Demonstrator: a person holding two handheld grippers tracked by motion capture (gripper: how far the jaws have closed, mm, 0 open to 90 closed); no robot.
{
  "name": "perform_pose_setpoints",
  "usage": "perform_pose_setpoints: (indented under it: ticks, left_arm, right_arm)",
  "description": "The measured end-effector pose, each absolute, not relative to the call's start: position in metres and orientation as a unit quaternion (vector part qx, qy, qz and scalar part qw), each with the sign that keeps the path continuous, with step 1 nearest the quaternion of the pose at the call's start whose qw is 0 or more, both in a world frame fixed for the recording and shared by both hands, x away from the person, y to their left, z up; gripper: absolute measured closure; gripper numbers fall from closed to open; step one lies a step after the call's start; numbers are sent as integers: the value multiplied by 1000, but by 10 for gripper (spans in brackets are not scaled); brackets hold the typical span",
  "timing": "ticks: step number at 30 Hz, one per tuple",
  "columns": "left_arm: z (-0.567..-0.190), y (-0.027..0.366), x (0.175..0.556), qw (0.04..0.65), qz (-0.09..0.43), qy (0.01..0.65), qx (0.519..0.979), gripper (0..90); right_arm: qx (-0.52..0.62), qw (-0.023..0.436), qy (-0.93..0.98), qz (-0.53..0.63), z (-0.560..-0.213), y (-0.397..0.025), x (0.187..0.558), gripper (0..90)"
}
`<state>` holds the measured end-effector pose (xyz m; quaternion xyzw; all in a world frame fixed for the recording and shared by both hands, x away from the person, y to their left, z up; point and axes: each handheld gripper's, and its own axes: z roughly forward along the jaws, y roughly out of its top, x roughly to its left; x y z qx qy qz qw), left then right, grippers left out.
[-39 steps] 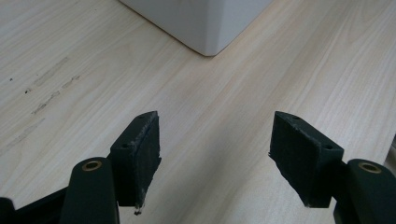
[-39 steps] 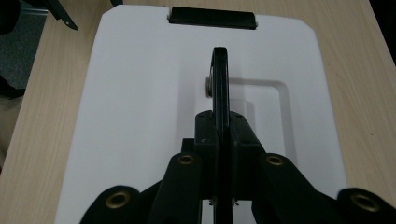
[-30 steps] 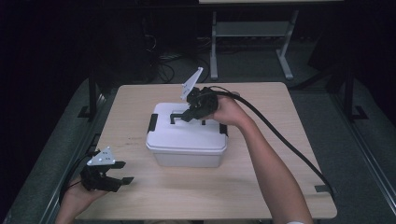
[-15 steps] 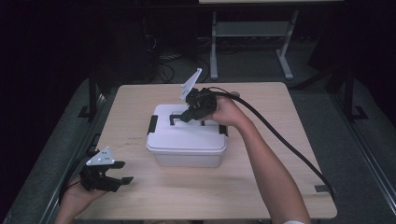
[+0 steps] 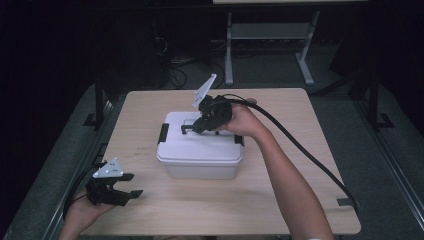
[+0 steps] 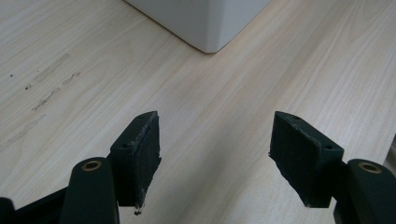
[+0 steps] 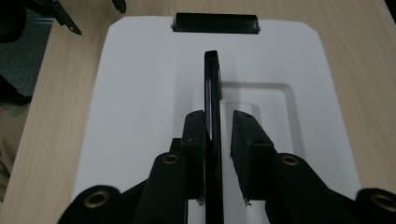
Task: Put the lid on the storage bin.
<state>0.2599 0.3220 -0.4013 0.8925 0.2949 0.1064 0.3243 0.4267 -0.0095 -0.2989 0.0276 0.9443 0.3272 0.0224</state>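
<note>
A white lidded box (image 5: 200,152) stands mid-table, with black latches on its left (image 5: 163,133) and right ends. Its thin black handle (image 7: 212,79) stands upright over the lid's recess (image 7: 266,107). My right gripper (image 7: 218,135) reaches in from the right, jaws drawn in tight around that handle; in the high view the right gripper (image 5: 199,126) hovers over the lid. My left gripper (image 5: 134,184) rests low at the table's front left, open and holding nothing. In the left gripper view the left gripper (image 6: 215,158) points at bare wood, with a corner of the box (image 6: 205,23) beyond.
The wooden table (image 5: 280,200) has free room at the front and right. A thick black cable (image 5: 300,145) trails from the right gripper across the table to its right front edge. Metal frames and a stand lie on the dark floor behind.
</note>
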Motion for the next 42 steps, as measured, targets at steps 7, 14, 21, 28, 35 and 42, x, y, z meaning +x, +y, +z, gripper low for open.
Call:
perform_pose_setpoints:
  ticks: [7, 14, 21, 28, 35, 42]
  left_arm:
    - [-400, 323, 259, 325, 109, 295, 892, 325]
    - [-401, 321, 259, 325, 108, 295, 892, 323]
    - [-400, 321, 259, 325, 109, 295, 892, 322]
    - [-401, 321, 259, 324, 108, 294, 893, 322]
    - [-402, 320, 260, 323, 108, 295, 893, 321]
    - [-402, 320, 260, 321, 108, 295, 893, 320]
  right_arm:
    - [26, 21, 942, 333, -296, -11, 423, 728]
    - [26, 20, 944, 329, -296, -11, 418, 693]
    - [27, 18, 944, 328, -290, -14, 414, 634]
    - [30, 24, 944, 329, -285, -18, 410, 619]
    - [44, 23, 942, 331, -284, -33, 410, 603]
    - [45, 27, 943, 329, -278, -39, 407, 593]
